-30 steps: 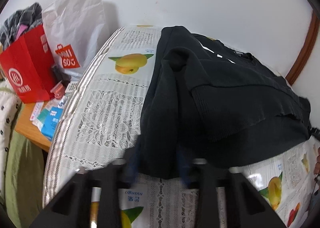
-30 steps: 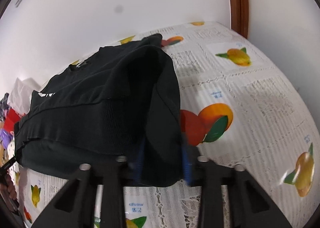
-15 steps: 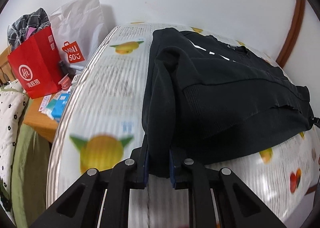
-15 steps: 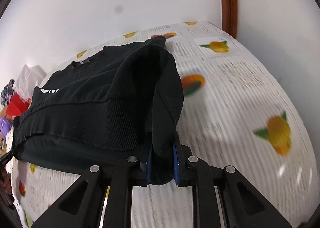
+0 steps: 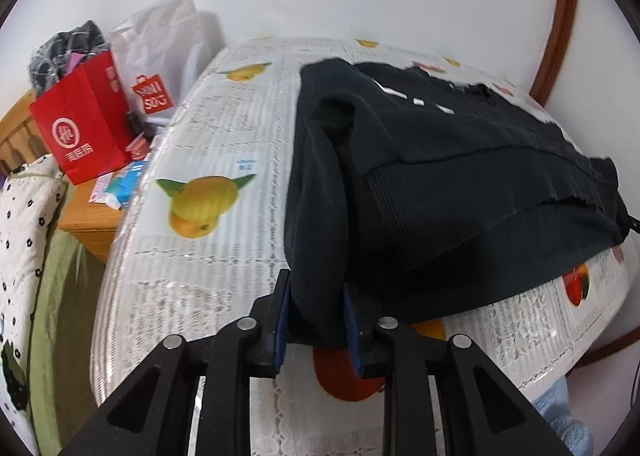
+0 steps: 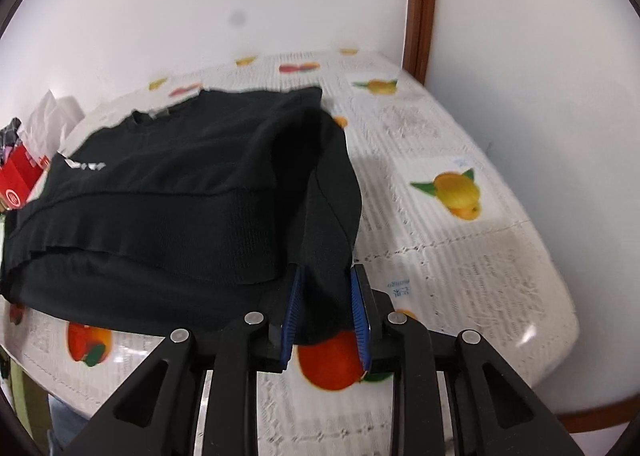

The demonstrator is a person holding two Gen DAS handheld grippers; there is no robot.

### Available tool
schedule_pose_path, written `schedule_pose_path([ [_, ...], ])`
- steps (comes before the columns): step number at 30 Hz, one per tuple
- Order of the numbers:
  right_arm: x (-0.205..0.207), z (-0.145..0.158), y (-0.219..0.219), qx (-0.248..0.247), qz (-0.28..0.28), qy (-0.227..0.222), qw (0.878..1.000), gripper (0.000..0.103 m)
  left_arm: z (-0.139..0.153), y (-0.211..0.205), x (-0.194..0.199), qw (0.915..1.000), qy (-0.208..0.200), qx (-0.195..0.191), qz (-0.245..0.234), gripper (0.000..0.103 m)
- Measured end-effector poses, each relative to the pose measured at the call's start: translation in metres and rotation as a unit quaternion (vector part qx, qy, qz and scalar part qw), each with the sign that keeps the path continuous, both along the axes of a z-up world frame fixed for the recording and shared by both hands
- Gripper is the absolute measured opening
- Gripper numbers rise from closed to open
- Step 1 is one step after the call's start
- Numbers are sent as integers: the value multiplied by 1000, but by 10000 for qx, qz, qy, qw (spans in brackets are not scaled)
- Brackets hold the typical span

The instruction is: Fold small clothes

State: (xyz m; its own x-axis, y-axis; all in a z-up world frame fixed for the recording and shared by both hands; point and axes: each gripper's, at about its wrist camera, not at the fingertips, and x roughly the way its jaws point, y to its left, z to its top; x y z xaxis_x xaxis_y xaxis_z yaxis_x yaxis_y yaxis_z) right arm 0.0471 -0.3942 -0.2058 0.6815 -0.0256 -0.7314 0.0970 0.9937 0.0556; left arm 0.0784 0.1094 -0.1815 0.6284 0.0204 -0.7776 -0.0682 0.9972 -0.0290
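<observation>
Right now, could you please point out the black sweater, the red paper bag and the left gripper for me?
black sweater [image 5: 460, 160]: left wrist view, on its ribbed hem.
red paper bag [image 5: 80, 124]: left wrist view, on its front face.
left gripper [image 5: 316, 316]: left wrist view, midway between fingertips.

You have a fruit-print tablecloth [image 5: 208, 128] over the table; off its left edge a red bag [image 5: 80, 124] stands on a wooden stand [image 5: 86, 226], a white bag [image 5: 168, 56] behind it, a spotted cloth [image 5: 24, 224] lower left, brown door trim [image 6: 420, 4] at the wall
</observation>
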Motion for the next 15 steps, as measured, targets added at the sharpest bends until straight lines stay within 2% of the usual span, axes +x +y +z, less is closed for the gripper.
schedule_pose_path([
  [4, -13, 20, 18, 165, 371, -303, 9987, 26, 16, 2, -10, 9995, -297, -110, 43, 23],
  [8, -6, 19, 48, 32, 808, -417, 9959, 24, 29, -7, -11, 9984, -449, -300, -147, 26],
  [10, -2, 12, 52, -259, 613, -436, 9968, 23, 30, -15, -6, 9976, -404, -469, -317, 26],
  [12, 3, 6, 46, -336, 425, -377, 9978, 23, 27, -24, -4, 9964, -311, -601, -507, 26],
  [15, 7, -1, 28, 144, 379, -198, 9990, 25, 18, -40, 1, 9950, -158, -633, -757, 26],
])
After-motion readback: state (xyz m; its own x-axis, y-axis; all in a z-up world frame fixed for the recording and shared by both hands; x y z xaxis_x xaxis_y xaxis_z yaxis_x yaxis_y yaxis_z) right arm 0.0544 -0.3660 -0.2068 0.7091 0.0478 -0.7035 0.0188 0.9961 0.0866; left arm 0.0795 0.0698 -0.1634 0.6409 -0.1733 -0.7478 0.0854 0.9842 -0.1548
